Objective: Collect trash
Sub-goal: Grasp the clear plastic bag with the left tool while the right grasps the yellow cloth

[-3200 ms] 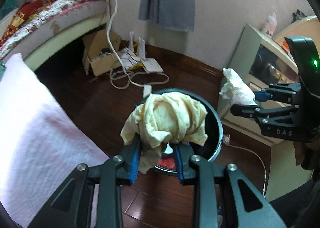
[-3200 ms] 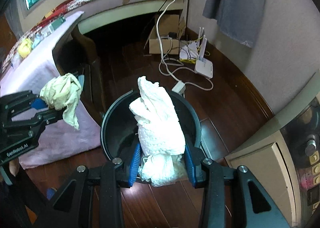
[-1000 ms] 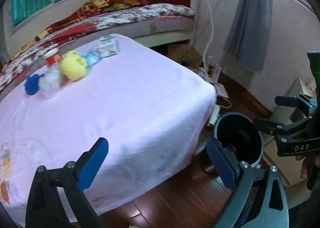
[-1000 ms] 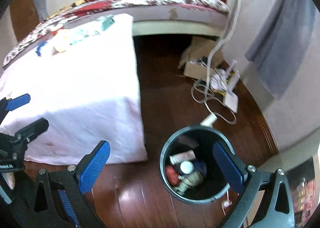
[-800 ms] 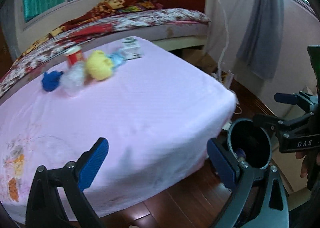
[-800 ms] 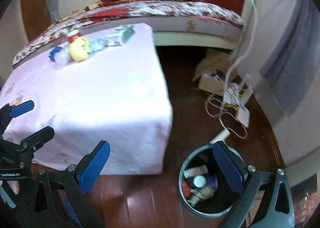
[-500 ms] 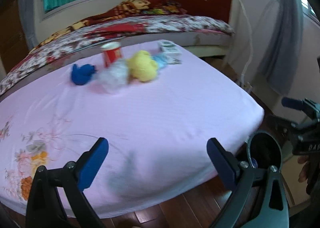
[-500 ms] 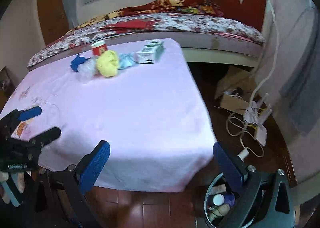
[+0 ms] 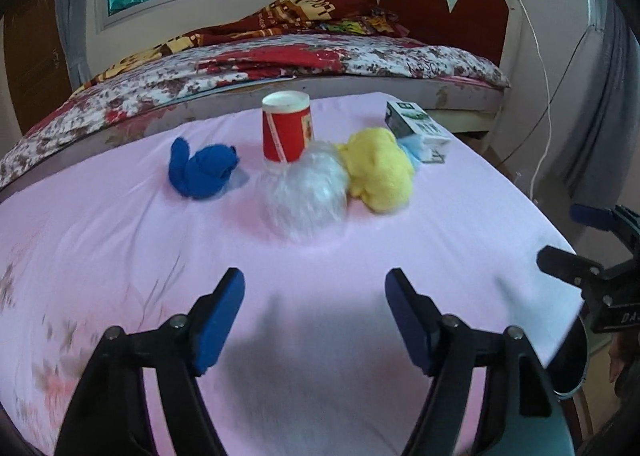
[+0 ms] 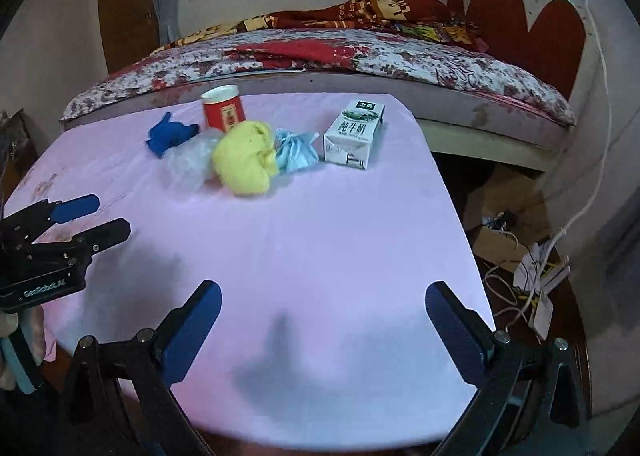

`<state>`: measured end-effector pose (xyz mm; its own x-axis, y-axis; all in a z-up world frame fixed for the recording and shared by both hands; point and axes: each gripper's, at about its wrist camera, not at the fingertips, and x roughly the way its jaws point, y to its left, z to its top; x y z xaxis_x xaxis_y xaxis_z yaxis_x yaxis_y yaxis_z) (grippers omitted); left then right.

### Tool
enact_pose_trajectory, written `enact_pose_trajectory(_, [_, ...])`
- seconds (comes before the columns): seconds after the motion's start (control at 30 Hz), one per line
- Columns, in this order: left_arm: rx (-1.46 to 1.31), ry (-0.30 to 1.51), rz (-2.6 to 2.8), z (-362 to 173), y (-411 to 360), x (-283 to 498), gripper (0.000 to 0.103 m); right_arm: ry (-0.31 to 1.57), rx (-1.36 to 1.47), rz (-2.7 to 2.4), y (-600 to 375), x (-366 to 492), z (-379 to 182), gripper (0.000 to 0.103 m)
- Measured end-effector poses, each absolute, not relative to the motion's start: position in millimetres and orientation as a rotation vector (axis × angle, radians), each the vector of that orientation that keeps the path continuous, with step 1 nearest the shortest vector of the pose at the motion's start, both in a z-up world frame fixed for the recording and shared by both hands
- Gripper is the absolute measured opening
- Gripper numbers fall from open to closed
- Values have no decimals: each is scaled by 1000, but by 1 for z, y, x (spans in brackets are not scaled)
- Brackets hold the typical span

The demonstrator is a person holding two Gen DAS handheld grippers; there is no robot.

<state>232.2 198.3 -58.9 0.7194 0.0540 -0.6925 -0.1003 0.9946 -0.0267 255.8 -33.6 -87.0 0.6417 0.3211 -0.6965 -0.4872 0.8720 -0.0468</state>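
Trash lies at the far side of the pink-clothed table (image 9: 320,356): a blue wad (image 9: 202,172), a red paper cup (image 9: 286,126), a clear plastic wad (image 9: 306,192), a yellow wad (image 9: 378,170), a light blue mask (image 10: 296,150) and a white carton (image 10: 354,134). My left gripper (image 9: 315,284) hovers over the near part of the table, aimed at the plastic wad. Its jaws are closing with nothing between them. My right gripper (image 10: 323,296) stands wide open and empty over the table's near right part. The black bin (image 9: 576,368) shows only as a rim sliver.
A bed with a floral cover (image 10: 360,52) runs behind the table. On the floor to the right are a cardboard box (image 10: 504,180) and tangled white cables (image 10: 536,276). A hand (image 10: 8,340) holds the left gripper's handle.
Both grippers swung away from the bin and now face the table top, where the trash looks closer. The left jaws have narrowed. The wads held earlier are gone from both.
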Motion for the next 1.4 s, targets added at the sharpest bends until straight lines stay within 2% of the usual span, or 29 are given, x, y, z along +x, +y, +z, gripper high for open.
enact_pose_trajectory(0.13, [-88, 793, 45, -70, 205, 272, 66, 756, -244, 467, -19, 294, -90, 101])
enact_pose_trajectory(0.3, [-108, 831, -13, -80, 208, 307, 66, 770, -268, 478, -8, 318, -97, 101])
enact_pose_trajectory(0.33, [-116, 843, -22, -83, 208, 312, 63, 772, -270, 483, -6, 321, -98, 101])
enact_pose_trajectory(0.4, [-147, 862, -49, -88, 210, 321, 44, 771, -276, 489, -3, 326, -100, 101])
enact_pose_trajectory(0.43, [-166, 868, -62, -90, 212, 324, 28, 772, -274, 498, -1, 329, -100, 101])
enact_pose_trajectory(0.53, [-225, 846, -61, -87, 225, 317, 17, 768, -266, 529, 8, 330, -100, 96])
enact_pose_trajectory(0.8, [-203, 793, 68, -81, 257, 268, 16, 733, -227, 627, 65, 331, -98, 94])
enact_pose_trajectory(0.93, [-205, 809, 86, -86, 263, 264, 16, 783, -248, 595, 93, 343, -107, 71])
enact_pose_trajectory(1.0, [-204, 810, 85, -86, 261, 263, 16, 825, -254, 591, 100, 347, -113, 34])
enact_pose_trajectory(1.07, [-191, 806, 76, -84, 254, 258, 16, 821, -243, 590, 97, 343, -110, 27])
enact_pose_trajectory(1.13, [-181, 802, 63, -81, 249, 255, 16, 812, -225, 601, 87, 333, -104, 24])
enact_pose_trajectory(1.4, [-154, 772, 6, -61, 210, 227, 16, 751, -204, 571, 23, 286, -73, 23])
